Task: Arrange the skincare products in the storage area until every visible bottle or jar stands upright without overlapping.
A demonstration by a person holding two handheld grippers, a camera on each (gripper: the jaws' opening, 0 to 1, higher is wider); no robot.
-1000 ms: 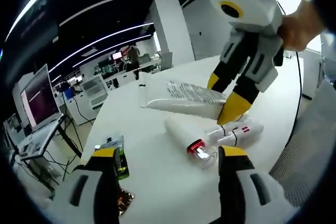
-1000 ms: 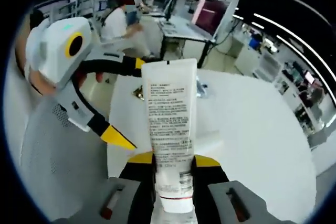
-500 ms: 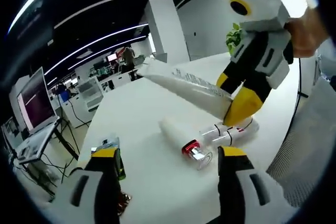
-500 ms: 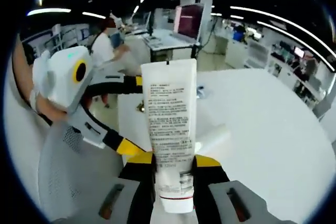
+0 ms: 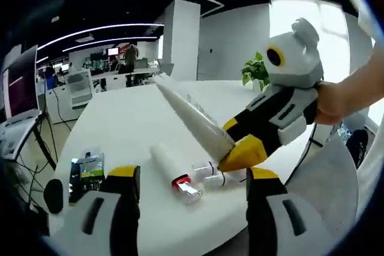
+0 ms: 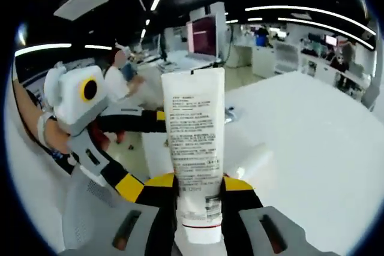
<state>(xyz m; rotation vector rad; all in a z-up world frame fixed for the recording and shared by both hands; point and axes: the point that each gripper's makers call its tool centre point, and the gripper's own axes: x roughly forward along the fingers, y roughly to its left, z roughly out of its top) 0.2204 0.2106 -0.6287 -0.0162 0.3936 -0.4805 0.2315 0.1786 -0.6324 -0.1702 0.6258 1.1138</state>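
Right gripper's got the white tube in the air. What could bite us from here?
1. The right gripper pinches the white tube near one end only; its long free length could swing or slip on set-down.
2. The clear bottle with the red-collared pump and the white bottle lie flat below the tube; lowering it here may knock them.
3. The small green bottle sits near the table edge.

Open-plan office: dark ceiling with linear light strips (image 5: pixel 114 27), a white square column (image 5: pixel 180 40), a bright window (image 5: pixel 312 13), a potted plant (image 5: pixel 257 71), the white desk (image 5: pixel 120 118), and monitors (image 6: pixel 201 33) on distant workstations.
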